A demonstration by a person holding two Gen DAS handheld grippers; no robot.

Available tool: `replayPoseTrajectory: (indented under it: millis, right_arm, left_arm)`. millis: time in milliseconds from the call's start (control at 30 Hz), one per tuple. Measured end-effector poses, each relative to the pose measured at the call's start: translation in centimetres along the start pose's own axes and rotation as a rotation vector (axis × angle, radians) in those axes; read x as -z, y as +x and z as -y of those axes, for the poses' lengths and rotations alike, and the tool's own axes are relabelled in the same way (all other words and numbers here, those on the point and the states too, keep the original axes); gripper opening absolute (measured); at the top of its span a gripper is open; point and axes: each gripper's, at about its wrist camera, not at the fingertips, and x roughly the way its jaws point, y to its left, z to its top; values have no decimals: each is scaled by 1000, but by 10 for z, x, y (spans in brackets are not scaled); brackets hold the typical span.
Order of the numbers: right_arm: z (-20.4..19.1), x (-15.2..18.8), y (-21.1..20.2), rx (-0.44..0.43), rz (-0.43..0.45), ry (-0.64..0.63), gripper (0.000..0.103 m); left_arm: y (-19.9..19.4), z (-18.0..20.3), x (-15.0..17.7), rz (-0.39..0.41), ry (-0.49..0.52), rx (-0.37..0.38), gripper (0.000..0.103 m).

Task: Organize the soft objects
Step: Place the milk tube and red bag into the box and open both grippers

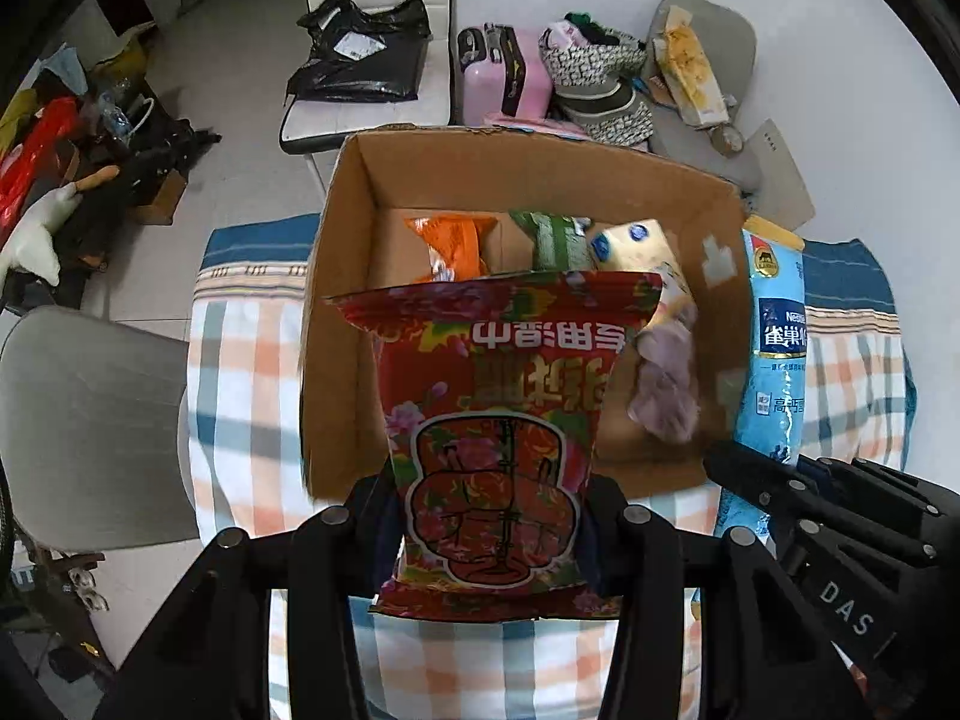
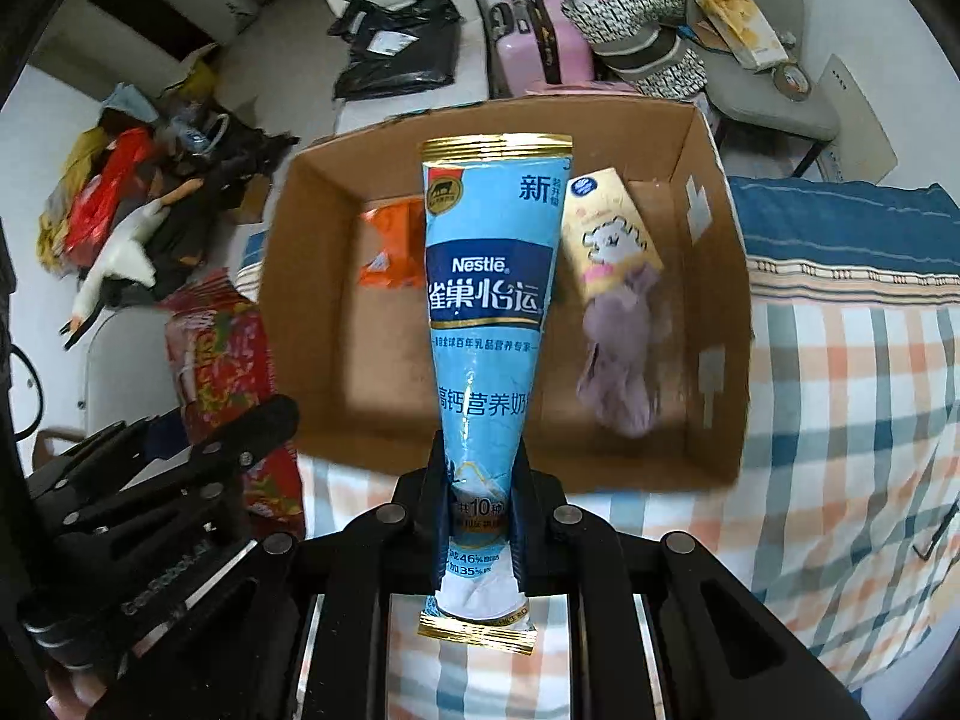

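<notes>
Left wrist view: box part filled, two packs in the grippers

Left wrist view showed the checked cloth covering the surface, and on it stood the open cardboard box, the biggest of the task's things. Several soft items already lay inside it: an orange packet towards the far left, a green pack beside it, and a yellow carded pack with a mauve cloth piece hanging from it along the right side. Much of the box floor looked bare, so I judged there was room for more.

Two items were not yet in. The red flowered pack was clamped low down between the fingers of the left gripper, held upright over the near wall of the box. The blue milk-powder pouch was pinched near its bottom end by the right gripper, its top reaching over the box interior.

By my reading the task was well along: both held packs needed setting into the box and releasing. Whether other soft items waited elsewhere on the cloth could not be told.
</notes>
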Motion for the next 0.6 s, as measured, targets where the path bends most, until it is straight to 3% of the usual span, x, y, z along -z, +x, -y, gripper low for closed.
replayPoseTrajectory:
  millis: [233, 600]
  right_arm:
    - [14, -36, 69, 44, -65, 35, 17]
    - [24, -60, 138, 77, -196, 31, 17]
  left_arm:
    - [58, -12, -43, -133, -16, 19, 43]
    - [129, -19, -58, -313, -30, 34, 43]
